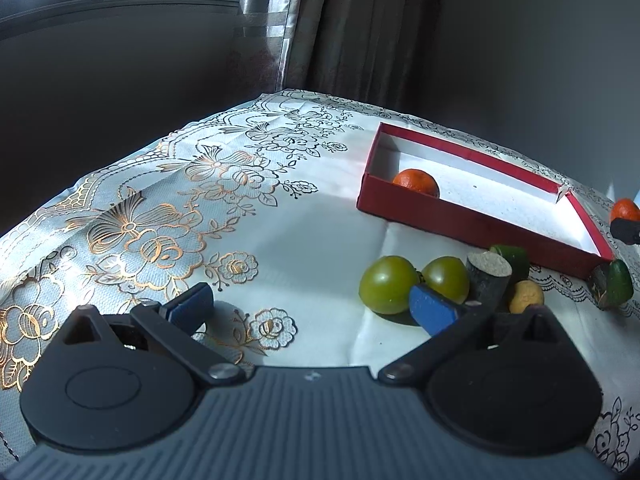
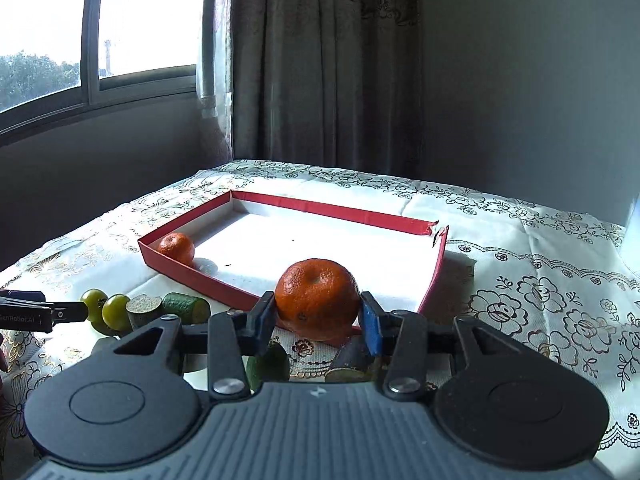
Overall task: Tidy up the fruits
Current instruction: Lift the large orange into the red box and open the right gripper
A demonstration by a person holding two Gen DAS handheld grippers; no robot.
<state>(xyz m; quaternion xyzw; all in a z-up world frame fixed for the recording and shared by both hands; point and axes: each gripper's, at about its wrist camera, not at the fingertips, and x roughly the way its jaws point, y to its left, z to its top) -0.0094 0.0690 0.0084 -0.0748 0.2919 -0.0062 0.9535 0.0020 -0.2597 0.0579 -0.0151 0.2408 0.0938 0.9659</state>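
Observation:
My right gripper (image 2: 318, 318) is shut on an orange tangerine (image 2: 318, 294), lifted just in front of the red shallow box (image 2: 332, 206). A second tangerine (image 2: 176, 247) lies in the box's near left corner. In the left wrist view the held tangerine (image 1: 626, 210) shows at the far right edge. My left gripper (image 1: 312, 306) hangs wide open over the tablecloth with nothing between its fingers. Its right fingertip is close to two green round fruits (image 1: 388, 284) (image 1: 446, 284).
Beside the green fruits are a cut dark cylinder piece (image 1: 488, 276), a green chunk (image 1: 512, 256) and a small yellow fruit (image 1: 528, 296). More green and dark pieces (image 2: 266, 364) lie under my right gripper. The floral-clothed table (image 1: 160, 220) ends at a wall and curtains.

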